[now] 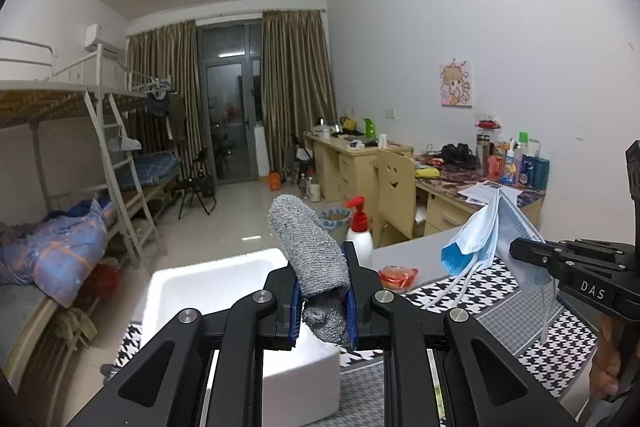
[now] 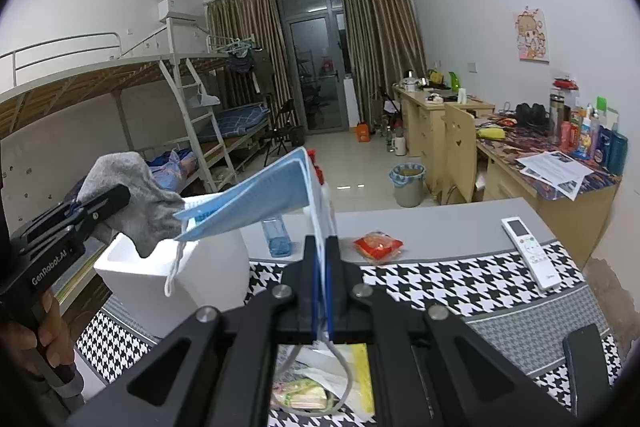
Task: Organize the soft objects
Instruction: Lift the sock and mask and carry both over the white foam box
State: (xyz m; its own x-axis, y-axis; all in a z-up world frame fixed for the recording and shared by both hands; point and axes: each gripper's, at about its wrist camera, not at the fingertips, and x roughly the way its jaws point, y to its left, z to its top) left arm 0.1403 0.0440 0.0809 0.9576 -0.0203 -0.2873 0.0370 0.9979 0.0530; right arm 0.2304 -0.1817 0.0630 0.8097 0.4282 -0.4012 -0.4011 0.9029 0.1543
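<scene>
My left gripper (image 1: 322, 267) is shut on a grey sock (image 1: 310, 239), held above a white foam box (image 1: 208, 287). In the right wrist view the left gripper (image 2: 120, 197) and the sock (image 2: 132, 195) hang over the box (image 2: 140, 267) at the left. My right gripper (image 2: 321, 243) is shut on blue face masks (image 2: 256, 203) that stick out to the left, ear loops dangling. In the left wrist view the right gripper (image 1: 516, 251) holds the masks (image 1: 488, 239) above the table at the right.
A houndstooth mat (image 2: 440, 287) covers the grey table (image 2: 432, 219). On it lie a red snack packet (image 2: 378, 245), a white remote (image 2: 530, 251), a blue bottle (image 2: 276, 233) and a red-pump bottle (image 1: 359, 227). Bunk beds stand left, desks right.
</scene>
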